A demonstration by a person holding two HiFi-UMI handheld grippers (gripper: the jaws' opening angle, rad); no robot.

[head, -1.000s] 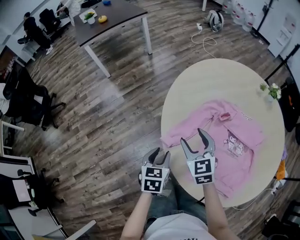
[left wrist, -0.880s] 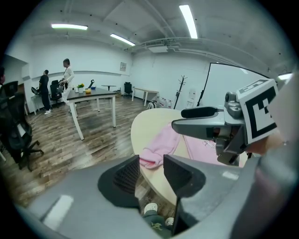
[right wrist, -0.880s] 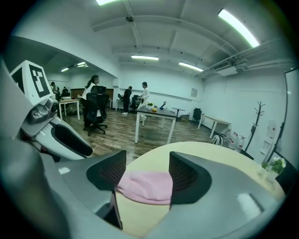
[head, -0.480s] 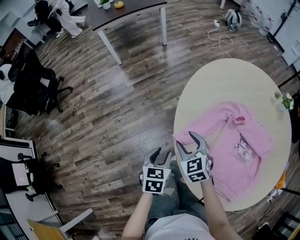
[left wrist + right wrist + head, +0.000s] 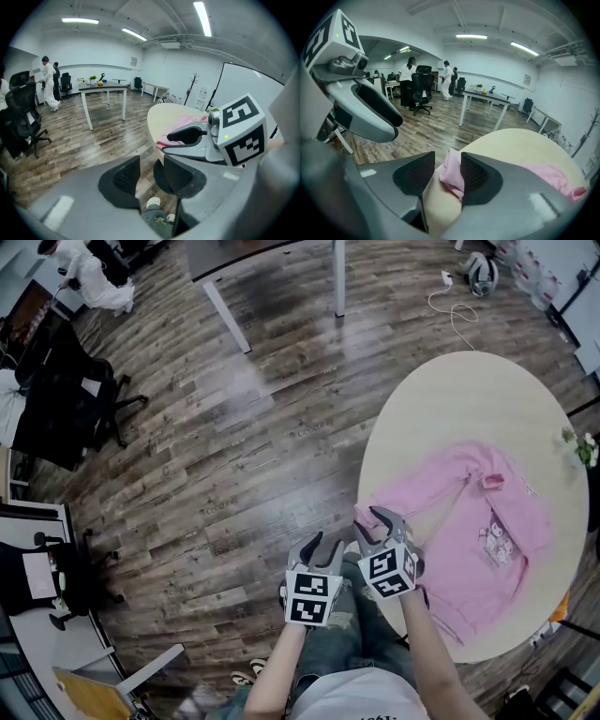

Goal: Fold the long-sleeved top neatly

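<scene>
Head view: I see the pink top point(image 5: 473, 521) lying flat on the round table point(image 5: 441, 399). Its sleeve point(image 5: 412, 491) reaches the near edge at my right gripper point(image 5: 367, 521).

Left gripper view: my left gripper point(image 5: 150, 165) has its fingers apart with nothing between, away from the top.

Right gripper view: the fingers are closing around the sleeve end point(image 5: 451, 174), which touches one.

- A round, pale tabletop point(image 5: 459, 409) stands on a dark plank floor point(image 5: 234, 474).
- A pink long-sleeved top point(image 5: 469, 521) lies spread flat on the tabletop.
- Small white flowers point(image 5: 587, 448) stand at the rim, right of the top.
</scene>
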